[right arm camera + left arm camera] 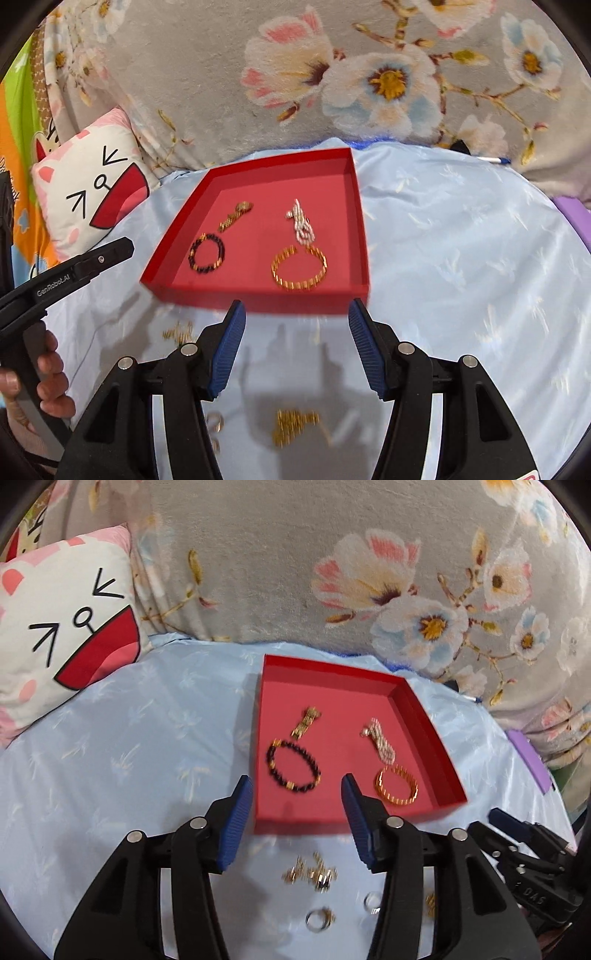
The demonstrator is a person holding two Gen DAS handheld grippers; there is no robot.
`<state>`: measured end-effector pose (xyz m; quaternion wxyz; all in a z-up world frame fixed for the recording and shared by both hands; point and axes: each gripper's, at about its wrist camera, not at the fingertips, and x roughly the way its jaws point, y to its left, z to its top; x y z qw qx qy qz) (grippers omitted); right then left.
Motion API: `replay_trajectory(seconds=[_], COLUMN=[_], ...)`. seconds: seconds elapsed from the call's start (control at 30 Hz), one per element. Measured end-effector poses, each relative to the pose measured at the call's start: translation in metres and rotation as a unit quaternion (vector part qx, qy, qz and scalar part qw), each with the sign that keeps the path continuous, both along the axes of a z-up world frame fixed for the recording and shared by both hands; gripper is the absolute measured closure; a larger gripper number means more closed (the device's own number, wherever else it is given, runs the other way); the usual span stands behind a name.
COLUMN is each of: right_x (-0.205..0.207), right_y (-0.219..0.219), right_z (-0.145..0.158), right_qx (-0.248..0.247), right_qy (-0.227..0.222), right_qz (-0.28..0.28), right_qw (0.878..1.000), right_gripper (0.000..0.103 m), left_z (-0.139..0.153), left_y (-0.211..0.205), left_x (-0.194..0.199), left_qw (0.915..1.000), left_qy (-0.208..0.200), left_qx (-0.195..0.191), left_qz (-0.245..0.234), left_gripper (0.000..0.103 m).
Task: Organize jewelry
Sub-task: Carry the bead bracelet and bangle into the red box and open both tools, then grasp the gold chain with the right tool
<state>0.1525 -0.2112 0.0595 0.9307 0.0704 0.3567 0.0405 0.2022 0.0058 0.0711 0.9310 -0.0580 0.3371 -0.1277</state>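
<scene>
jewelry sits partly in the red tray (424, 716) on the pale blue cloth (129, 738): a black bead bracelet (293, 766) near left, a gold bangle (397, 784) near right, a small gold piece (306, 722) far left and a pale twisted chain (380, 738) far right. loose gold bits (310, 873) and silver rings (318, 918) lie on the cloth just in front of the tray. your left gripper (297, 823) hangs over the tray's near edge, jaws spread, nothing between them. your right gripper (295, 350) is spread too, empty, near the tray's front wall. a cat-face pillow (70, 627) lies far left against the flowered blanket (295, 572).
</scene>
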Motion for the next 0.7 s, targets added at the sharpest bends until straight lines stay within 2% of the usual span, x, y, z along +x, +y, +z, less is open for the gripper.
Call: replay_trajectory(seconds=[0.2,0.3,0.43,0.6,0.7], right_x=[-0.050,-0.060,-0.061,-0.052,-0.042], right_y=[-0.006,-0.004,0.002,0.007,0.009], right_z=[-0.021,-0.035,-0.051,-0.061,-0.065], right_qx=[0.006,0.011,0.014,0.007,0.006], right_qy=[0.028,0.048,0.065,0.071,0.078], right_qz=[-0.010,-0.008,-0.005,-0.004,-0.002], right_qw=[1.000,0.999,0.998,0.997,0.997], right_gripper=[0.048,0.056,0.068,0.069,0.076], left_z=[-0.020,-0.033,-0.054,-0.066,-0.070], left_y=[-0.006,-0.009,-0.011,-0.010,-0.006], left_x=[-0.048,-0.066,-0.081,-0.091,-0.091], left_qw=[0.9994,0.9990,0.9983,0.9980,0.9980], left_qy=[0.011,0.023,0.042,0.049,0.052], left_qx=[0.032,0.036,0.038,0.039,0.035], left_qz=[-0.007,-0.012,-0.012,-0.011,-0.007], left_gripper=[0.051,0.051,0.051,0.051,0.051])
